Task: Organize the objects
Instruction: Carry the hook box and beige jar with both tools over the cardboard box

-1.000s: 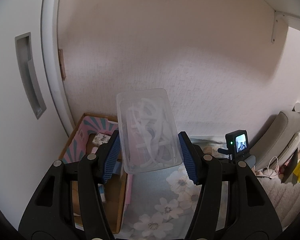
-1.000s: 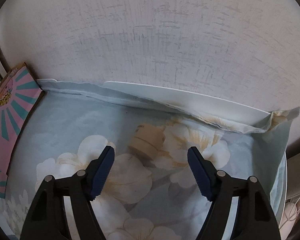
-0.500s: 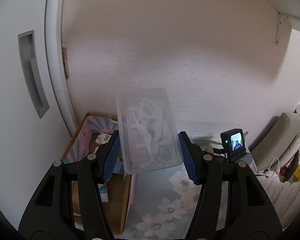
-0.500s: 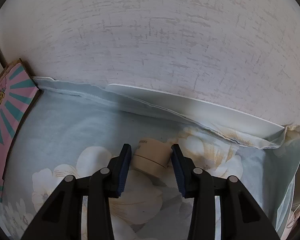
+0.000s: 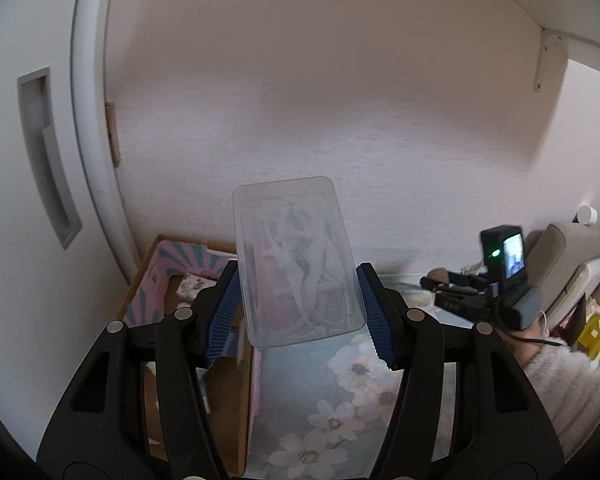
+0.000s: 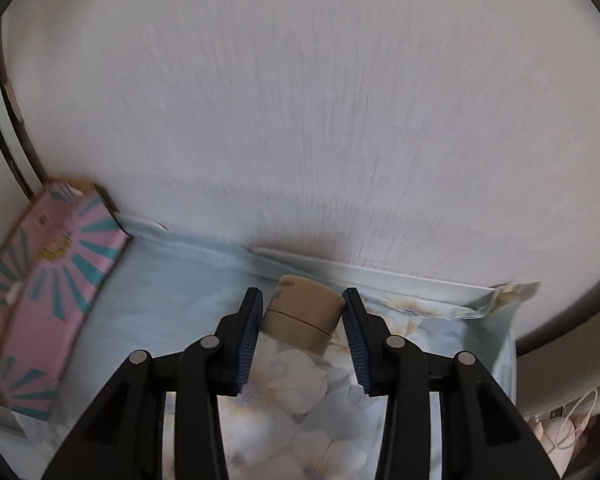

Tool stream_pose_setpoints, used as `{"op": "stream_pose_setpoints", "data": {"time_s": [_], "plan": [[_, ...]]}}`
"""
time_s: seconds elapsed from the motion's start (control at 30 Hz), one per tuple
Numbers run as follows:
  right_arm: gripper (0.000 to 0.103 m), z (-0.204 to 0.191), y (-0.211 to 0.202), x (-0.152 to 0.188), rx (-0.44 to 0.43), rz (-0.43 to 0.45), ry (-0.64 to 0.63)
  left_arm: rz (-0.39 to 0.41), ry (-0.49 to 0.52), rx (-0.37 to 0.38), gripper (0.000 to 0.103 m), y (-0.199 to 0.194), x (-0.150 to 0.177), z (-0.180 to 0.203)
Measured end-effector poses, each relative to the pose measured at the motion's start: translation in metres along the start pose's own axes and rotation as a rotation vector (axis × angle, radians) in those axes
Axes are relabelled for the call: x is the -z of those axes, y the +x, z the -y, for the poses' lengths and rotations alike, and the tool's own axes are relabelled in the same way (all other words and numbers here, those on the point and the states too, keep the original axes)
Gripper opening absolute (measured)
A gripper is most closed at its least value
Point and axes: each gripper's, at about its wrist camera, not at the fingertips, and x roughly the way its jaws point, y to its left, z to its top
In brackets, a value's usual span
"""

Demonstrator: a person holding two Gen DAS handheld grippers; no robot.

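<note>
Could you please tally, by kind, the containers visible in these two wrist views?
Clear plastic box, held by the left gripper: 1
Beige jar, held by the right gripper: 1
Pink cardboard box: 1
Total: 3

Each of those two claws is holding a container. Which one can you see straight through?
The clear plastic box in the left gripper: white pieces show through its walls. The beige jar in the right gripper is opaque.
</note>
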Motion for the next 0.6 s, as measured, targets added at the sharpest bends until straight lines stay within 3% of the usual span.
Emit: {"op": "stream_pose_setpoints", "data": {"time_s": [0.23, 0.6], "plan": [[0.038, 0.006, -0.074, -0.006, 0.029, 0.065, 0.052, 0.009, 0.046, 0.049, 0.055, 0.0, -0.003, 0.006], [0.038, -0.023, -0.167, 0.009, 0.089, 0.143, 0.127, 0.001, 0.094, 0.133, 0.055, -0.001, 0.005, 0.024]]}}
